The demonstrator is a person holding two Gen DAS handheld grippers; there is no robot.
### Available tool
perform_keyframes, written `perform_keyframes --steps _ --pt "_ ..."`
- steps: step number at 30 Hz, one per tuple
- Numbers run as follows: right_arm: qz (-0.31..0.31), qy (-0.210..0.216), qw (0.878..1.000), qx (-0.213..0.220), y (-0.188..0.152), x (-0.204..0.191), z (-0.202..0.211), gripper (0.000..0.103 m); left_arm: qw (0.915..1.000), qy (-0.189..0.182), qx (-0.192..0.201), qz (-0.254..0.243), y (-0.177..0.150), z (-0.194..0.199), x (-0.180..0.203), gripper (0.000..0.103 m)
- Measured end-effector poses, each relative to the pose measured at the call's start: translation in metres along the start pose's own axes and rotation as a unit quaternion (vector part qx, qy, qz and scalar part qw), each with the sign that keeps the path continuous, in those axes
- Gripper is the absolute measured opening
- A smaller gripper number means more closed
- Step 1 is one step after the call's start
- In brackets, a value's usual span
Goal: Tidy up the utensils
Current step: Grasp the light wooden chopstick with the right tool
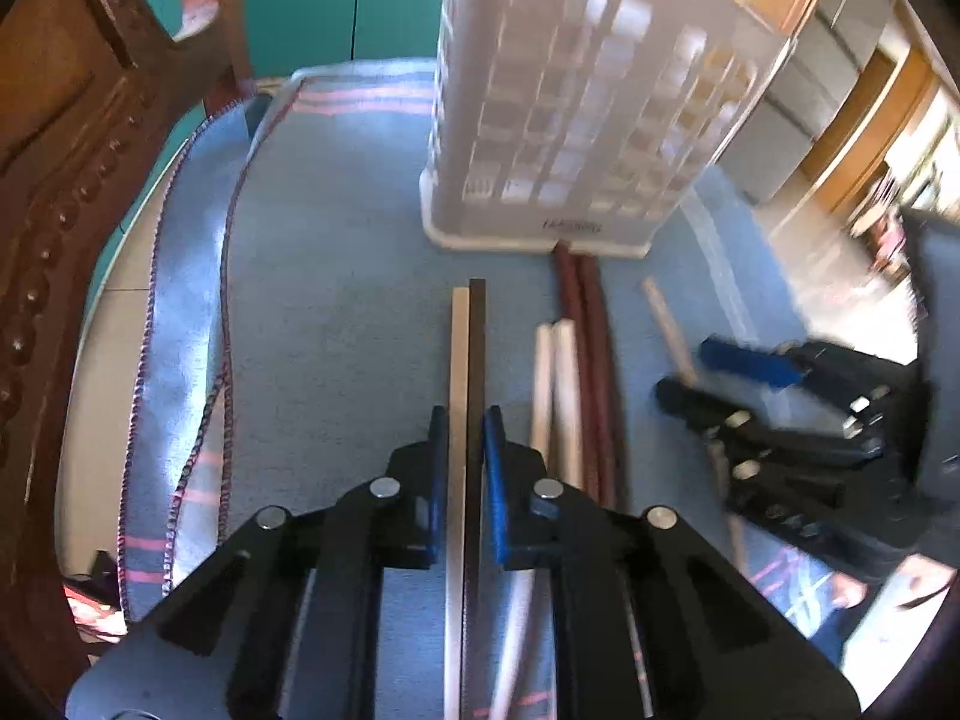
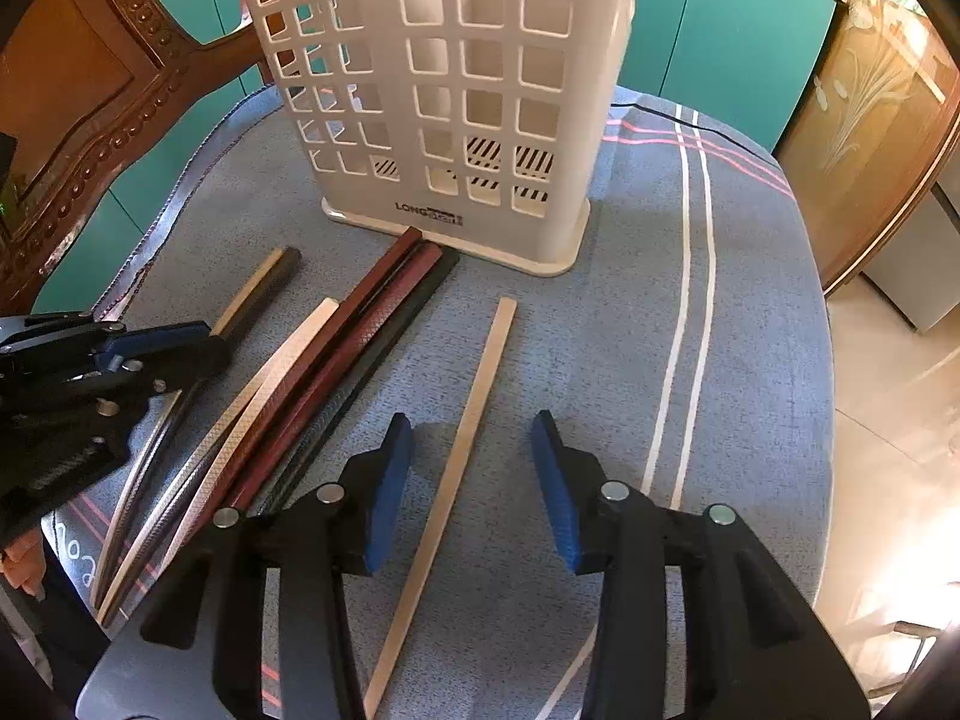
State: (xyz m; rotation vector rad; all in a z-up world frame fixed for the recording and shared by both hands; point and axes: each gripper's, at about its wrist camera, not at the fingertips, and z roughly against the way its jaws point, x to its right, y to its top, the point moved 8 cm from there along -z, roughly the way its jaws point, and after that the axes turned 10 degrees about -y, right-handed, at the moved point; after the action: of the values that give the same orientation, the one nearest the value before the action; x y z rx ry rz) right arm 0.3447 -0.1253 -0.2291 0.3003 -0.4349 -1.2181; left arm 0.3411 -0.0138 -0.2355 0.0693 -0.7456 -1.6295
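In the left wrist view my left gripper (image 1: 467, 414) is shut on a pair of chopsticks, one beige (image 1: 459, 336) and one dark (image 1: 478, 324), pointing at the white slotted utensil basket (image 1: 576, 120). Beside them lie white chopsticks (image 1: 555, 372) and maroon chopsticks (image 1: 585, 312). In the right wrist view my right gripper (image 2: 473, 420) stands open over a single beige chopstick (image 2: 480, 384) lying on the cloth, its pads apart from it. The basket (image 2: 456, 90) stands upright ahead. The left gripper (image 2: 213, 342) shows at the left edge.
A blue striped cloth (image 2: 750, 300) covers the round table. A carved wooden chair (image 2: 90, 120) stands at the left, teal cabinets (image 2: 750, 42) behind, and a wooden cabinet (image 2: 870, 138) at the right. The table edge drops to a tiled floor (image 2: 888, 420) on the right.
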Motion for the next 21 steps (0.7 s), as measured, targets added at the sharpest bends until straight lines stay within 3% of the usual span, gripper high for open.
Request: perform_keyframes --steps 5,8,12,18,21 --pt "-0.001 -0.002 1.000 0.000 -0.004 -0.002 -0.003 0.048 0.9990 -0.030 0.031 0.010 0.005 0.019 0.004 0.014" --pt "-0.003 -0.002 1.000 0.001 -0.009 0.009 0.001 0.049 0.9995 -0.013 0.028 0.012 0.005 0.018 -0.001 0.021" --pt "-0.006 -0.007 1.000 0.002 -0.004 0.011 -0.002 0.049 0.9997 0.023 0.008 0.005 0.004 0.004 -0.007 0.021" --pt "-0.012 -0.022 1.000 0.003 -0.002 0.016 -0.006 0.049 0.9997 0.017 -0.006 -0.016 0.006 -0.009 0.001 0.022" --pt "-0.010 -0.024 1.000 0.005 -0.001 0.018 -0.008 0.049 0.9989 0.035 -0.023 -0.021 0.003 -0.021 -0.001 0.023"
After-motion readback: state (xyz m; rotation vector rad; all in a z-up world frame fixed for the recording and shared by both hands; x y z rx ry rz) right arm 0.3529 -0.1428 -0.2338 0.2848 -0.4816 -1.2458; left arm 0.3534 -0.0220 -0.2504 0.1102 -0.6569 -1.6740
